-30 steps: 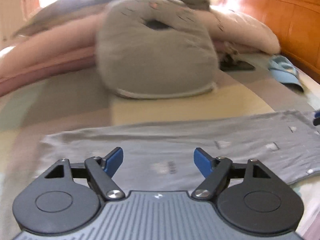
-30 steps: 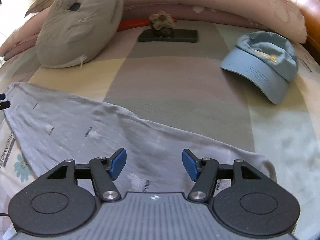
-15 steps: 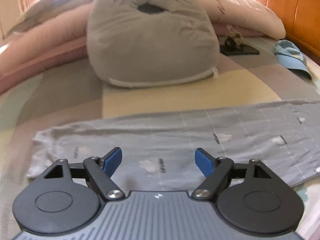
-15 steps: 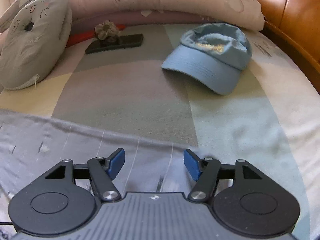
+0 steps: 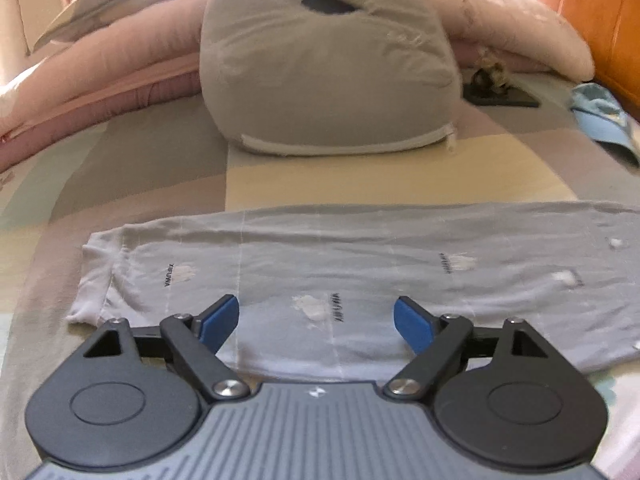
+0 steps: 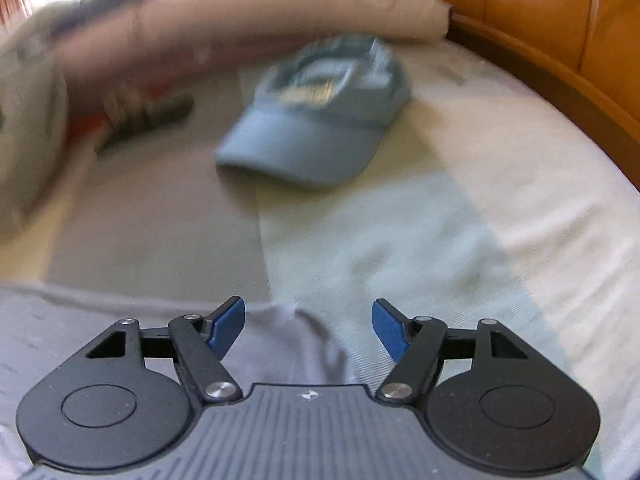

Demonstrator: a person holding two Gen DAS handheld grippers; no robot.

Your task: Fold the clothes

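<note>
Two tools are hovering over one garment on the bed. The left tool point(image 5: 316, 322) is standing with its blue pads wide apart, having just been opening, and nothing is between them; it is pointing steeply down at the grey garment point(image 5: 360, 276), which is lying flat directly below and just ahead of it, folded into a long strip running from the tool's left to well beyond its right. The strip's cuffed end point(image 5: 94, 280) is lying just to the tool's left. The right tool point(image 6: 307, 326) is likewise spread apart, its jaws having just been opening, and is gripping nothing; the garment's other end point(image 6: 288, 340) is lying below and between its pads, with bare bed sheet point(image 6: 460, 248) to its right. This view is blurred.

Judgement on handling: the fabric is appearing thin, light and limp, so it is likely to sag and slide rather than hold a crease. Each tool is best taking hold at an end edge, pinching all layers together, so the strip can be carried over on itself.

Further ahead of the left tool a grey cushion point(image 5: 324, 76) is resting. Ahead of the right tool a blue cap point(image 6: 320, 120) is lying, well apart from the garment, with pink bedding point(image 6: 240, 12) and the wooden headboard point(image 6: 560, 32) beyond.
</note>
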